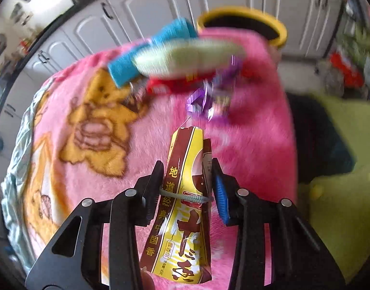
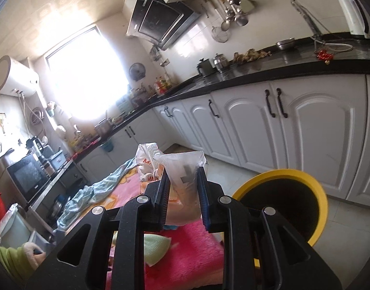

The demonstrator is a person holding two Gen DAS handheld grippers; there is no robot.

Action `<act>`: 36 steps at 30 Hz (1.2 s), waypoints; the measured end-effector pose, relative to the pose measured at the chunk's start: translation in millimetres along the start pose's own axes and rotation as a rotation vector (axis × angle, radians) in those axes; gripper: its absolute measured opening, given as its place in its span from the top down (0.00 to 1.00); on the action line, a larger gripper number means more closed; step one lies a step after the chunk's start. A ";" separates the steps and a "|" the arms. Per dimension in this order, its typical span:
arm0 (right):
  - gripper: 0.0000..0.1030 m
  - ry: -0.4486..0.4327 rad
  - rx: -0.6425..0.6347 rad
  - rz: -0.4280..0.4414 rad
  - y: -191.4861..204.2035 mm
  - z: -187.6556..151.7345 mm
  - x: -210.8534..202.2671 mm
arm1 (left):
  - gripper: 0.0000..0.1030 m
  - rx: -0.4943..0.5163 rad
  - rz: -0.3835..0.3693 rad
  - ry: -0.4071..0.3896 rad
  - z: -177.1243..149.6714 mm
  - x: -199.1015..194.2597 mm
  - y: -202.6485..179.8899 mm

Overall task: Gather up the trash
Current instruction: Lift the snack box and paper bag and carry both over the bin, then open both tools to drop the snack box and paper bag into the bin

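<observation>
On the pink blanket (image 1: 257,133) lies a yellow and brown seasoning packet (image 1: 182,205), pointing away from me. My left gripper (image 1: 187,162) is shut on its upper part, one pad on each long edge. Beyond it lie a crumpled purple wrapper (image 1: 209,101) and a red wrapper (image 1: 175,84). A blurred pale green item (image 1: 185,58) and a blue cloth (image 1: 122,67) are behind those. My right gripper (image 2: 183,170) holds a clear plastic bag (image 2: 180,159) up in the air, left of the yellow-rimmed bin (image 2: 281,176). That bin (image 1: 242,12) stands past the blanket's far edge.
White cabinets (image 2: 317,133) under a black counter (image 2: 281,67) run behind the bin. A light blue cloth (image 2: 95,188) hangs over the blanket's far left side. A gloved hand with a green sleeve (image 2: 28,253) shows at lower left. A green surface (image 1: 341,193) borders the blanket on the right.
</observation>
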State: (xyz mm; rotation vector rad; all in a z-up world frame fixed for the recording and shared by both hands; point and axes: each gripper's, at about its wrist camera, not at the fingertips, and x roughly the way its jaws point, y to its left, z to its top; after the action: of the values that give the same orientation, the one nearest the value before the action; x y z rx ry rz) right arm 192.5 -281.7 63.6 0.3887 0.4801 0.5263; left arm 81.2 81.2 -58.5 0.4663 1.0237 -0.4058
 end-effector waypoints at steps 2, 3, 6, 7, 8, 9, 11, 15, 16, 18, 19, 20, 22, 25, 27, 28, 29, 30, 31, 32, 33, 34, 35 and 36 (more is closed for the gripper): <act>0.79 -0.009 -0.004 -0.026 -6.4 1.9 -3.2 | 0.69 -0.024 -0.002 -0.057 9.4 -16.8 0.4; 0.79 -0.012 -0.006 -0.037 -9.3 2.3 -4.9 | 0.69 -0.037 -0.012 -0.094 17.6 -29.1 0.6; 0.79 -0.013 -0.013 -0.088 -20.2 2.4 -6.0 | 0.69 -0.071 -0.036 -0.196 43.4 -55.9 -0.3; 0.79 -0.012 -0.015 -0.104 -22.5 1.8 -5.6 | 0.69 -0.086 -0.040 -0.231 54.1 -62.3 -0.5; 0.79 -0.008 -0.018 -0.126 -27.6 0.9 -4.8 | 0.69 -0.105 -0.053 -0.264 67.4 -65.1 -2.0; 0.79 -0.002 -0.016 -0.142 -32.6 -0.2 -3.5 | 0.69 -0.141 -0.087 -0.311 83.9 -70.5 -1.2; 0.79 0.010 -0.010 -0.175 -42.5 -3.7 -0.5 | 0.69 -0.177 -0.099 -0.381 109.0 -72.8 -1.6; 0.79 0.030 -0.002 -0.232 -60.3 -11.2 2.5 | 0.69 -0.258 -0.133 -0.468 161.4 -58.6 -9.3; 0.79 0.034 -0.001 -0.249 -65.5 -12.7 3.0 | 0.69 -0.283 -0.147 -0.480 173.1 -53.2 -10.8; 0.79 0.042 -0.009 -0.278 -69.1 -15.7 3.0 | 0.69 -0.333 -0.168 -0.495 198.0 -37.8 -17.1; 0.79 0.045 -0.013 -0.290 -71.9 -16.7 3.2 | 0.69 -0.357 -0.177 -0.497 207.8 -29.5 -18.0; 0.79 0.049 -0.012 -0.302 -76.6 -18.4 3.4 | 0.69 -0.384 -0.199 -0.498 217.2 -21.5 -19.5; 0.79 0.063 -0.010 -0.318 -83.8 -21.1 5.4 | 0.69 -0.438 -0.218 -0.488 236.2 -2.3 -25.0; 0.79 0.085 -0.006 -0.337 -92.5 -26.7 8.7 | 0.68 -0.482 -0.238 -0.470 260.5 24.7 -32.9; 0.79 0.106 0.021 -0.337 -102.1 -32.2 14.5 | 0.68 -0.502 -0.247 -0.460 271.2 40.8 -38.8; 0.79 0.111 0.025 -0.335 -104.2 -33.9 16.2 | 0.68 -0.515 -0.253 -0.455 277.6 49.9 -42.1; 0.78 0.118 0.037 -0.330 -108.8 -37.2 18.6 | 0.68 -0.523 -0.261 -0.450 283.2 58.6 -45.3; 0.76 0.120 0.056 -0.326 -113.1 -39.9 20.1 | 0.67 -0.527 -0.262 -0.447 285.8 63.5 -47.9; 0.70 0.123 0.073 -0.314 -116.7 -41.4 21.7 | 0.66 -0.541 -0.260 -0.442 289.5 71.1 -50.2; 0.64 0.128 0.100 -0.298 -121.8 -44.4 23.5 | 0.65 -0.550 -0.265 -0.438 291.4 75.7 -51.8; 0.56 0.131 0.115 -0.301 -125.2 -46.9 24.2 | 0.64 -0.562 -0.268 -0.425 294.3 83.8 -53.1; 0.54 0.135 0.120 -0.312 -127.5 -48.7 24.5 | 0.56 -0.569 -0.263 -0.410 295.0 89.7 -53.9; 0.53 0.141 0.122 -0.321 -129.9 -50.4 24.5 | 0.52 -0.573 -0.262 -0.397 295.6 94.6 -54.3; 0.52 0.144 0.124 -0.326 -131.5 -51.0 23.6 | 0.47 -0.579 -0.258 -0.387 295.0 98.8 -53.9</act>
State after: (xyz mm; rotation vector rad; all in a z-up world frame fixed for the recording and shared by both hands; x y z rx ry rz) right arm 233.9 -361.7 -47.5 0.3834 0.7029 0.2094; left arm 308.7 -135.2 -25.5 -0.2614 0.7755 -0.3877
